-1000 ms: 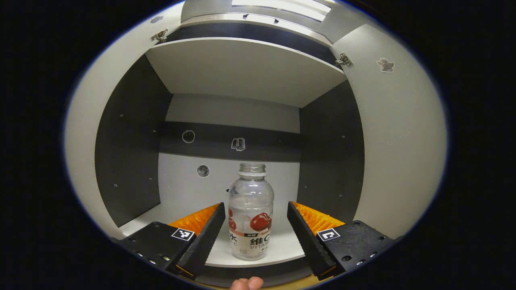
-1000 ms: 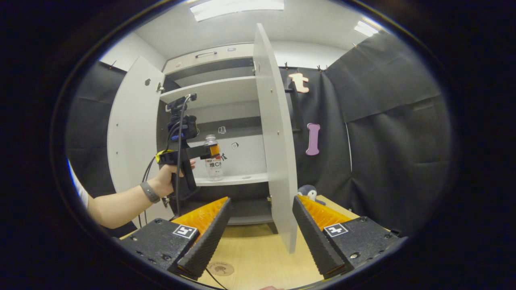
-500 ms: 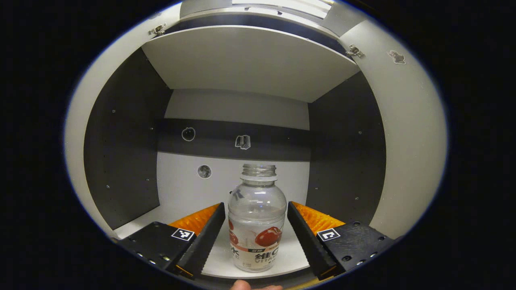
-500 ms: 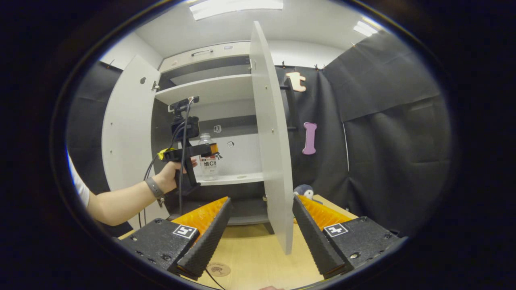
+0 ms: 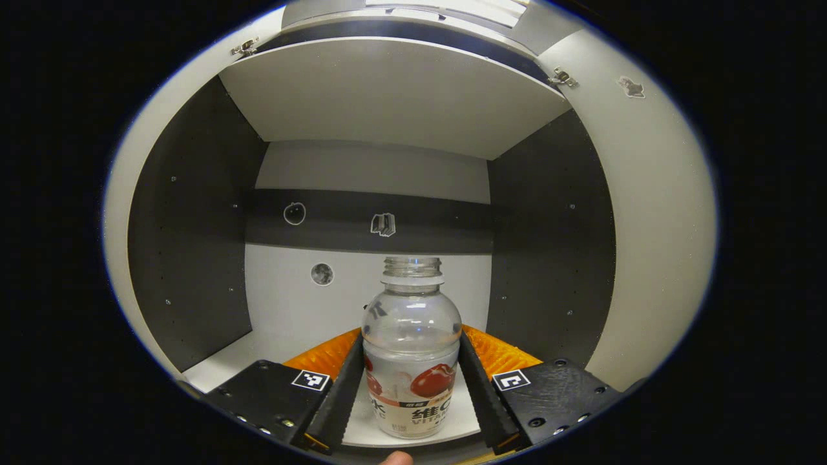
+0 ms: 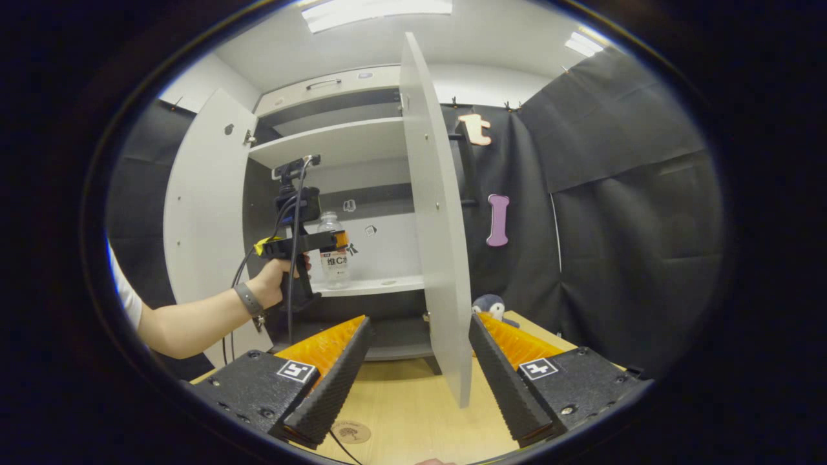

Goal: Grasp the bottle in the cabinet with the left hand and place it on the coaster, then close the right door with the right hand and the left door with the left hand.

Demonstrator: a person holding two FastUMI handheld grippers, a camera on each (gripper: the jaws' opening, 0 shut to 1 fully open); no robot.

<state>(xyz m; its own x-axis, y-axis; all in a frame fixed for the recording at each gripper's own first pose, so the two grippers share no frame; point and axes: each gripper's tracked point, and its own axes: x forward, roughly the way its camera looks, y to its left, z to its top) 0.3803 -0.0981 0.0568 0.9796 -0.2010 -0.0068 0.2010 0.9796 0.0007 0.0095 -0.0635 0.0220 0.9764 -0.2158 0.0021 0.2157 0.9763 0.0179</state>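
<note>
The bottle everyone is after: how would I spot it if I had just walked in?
Look at the white cabinet with both doors swung open. On its lower shelf stands a clear, capless bottle, upright, with a red fruit picture on its label. It is the only thing standing on that shelf, pinched between the fingers of the left tool.

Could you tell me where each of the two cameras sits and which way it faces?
Left gripper view: rides the left gripper, inside the cabinet, facing the bottle between its fingers.
Right gripper view: rides the right gripper over the table, facing the right door; the person's hand shows.
Shared: bottle, cabinet, left gripper.
</note>
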